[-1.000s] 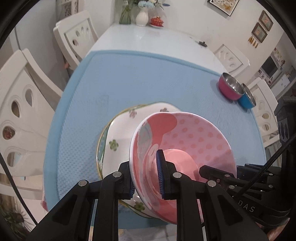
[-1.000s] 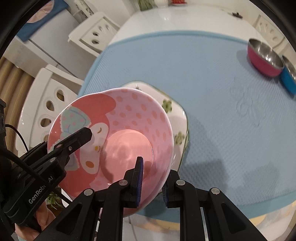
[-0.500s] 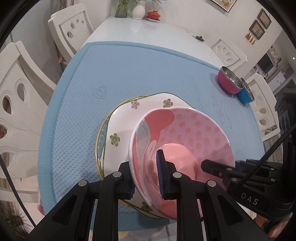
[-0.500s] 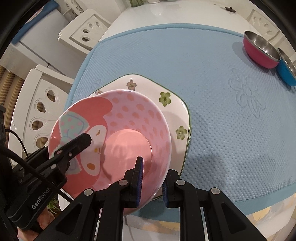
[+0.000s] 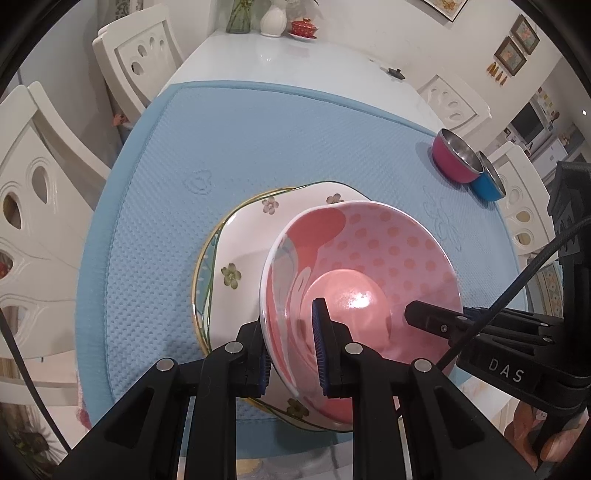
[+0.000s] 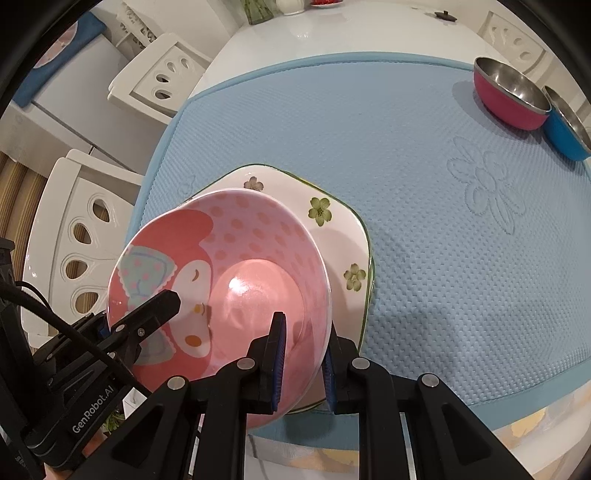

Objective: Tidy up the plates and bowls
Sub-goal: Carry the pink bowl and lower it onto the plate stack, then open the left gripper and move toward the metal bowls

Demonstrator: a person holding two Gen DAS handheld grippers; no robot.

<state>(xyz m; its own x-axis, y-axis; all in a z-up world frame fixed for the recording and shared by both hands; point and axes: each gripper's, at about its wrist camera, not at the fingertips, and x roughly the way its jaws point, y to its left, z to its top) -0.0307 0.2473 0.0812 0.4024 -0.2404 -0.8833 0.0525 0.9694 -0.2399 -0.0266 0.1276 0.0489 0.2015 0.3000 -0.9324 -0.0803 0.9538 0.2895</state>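
Gripping opposite sides of the same dish, both tools hold a pink polka-dot cartoon bowl [image 5: 369, 273] just above the counter [image 5: 295, 48]. The left gripper [image 5: 291, 347] has its jaws clamped on the bowl's rim, one blue pad inside the bowl and one outside. The right gripper [image 6: 301, 354] is clamped on the opposite rim in the same way, one pad inside and one outside. Seen from the right wrist, the bowl [image 6: 221, 273] shows a character face with a pale blue bow.

Under the bowl lies a white plate with green and pink flowers [image 5: 243, 258], and beneath that the gold-rimmed edge of another plate [image 5: 201, 273] peeks out on its left. Whether the bowl touches the flowered plate I cannot tell. The stack sits near the front edge of a blue textured mat [image 5: 258, 140] spread over the counter.

Well apart, at the mat's far right side, a magenta steel bowl [image 6: 509, 96] stands just beside a blue steel bowl [image 6: 567, 129]. White chairs [image 5: 136, 55] ring the counter, and vases [image 5: 271, 18] stand at its far end.
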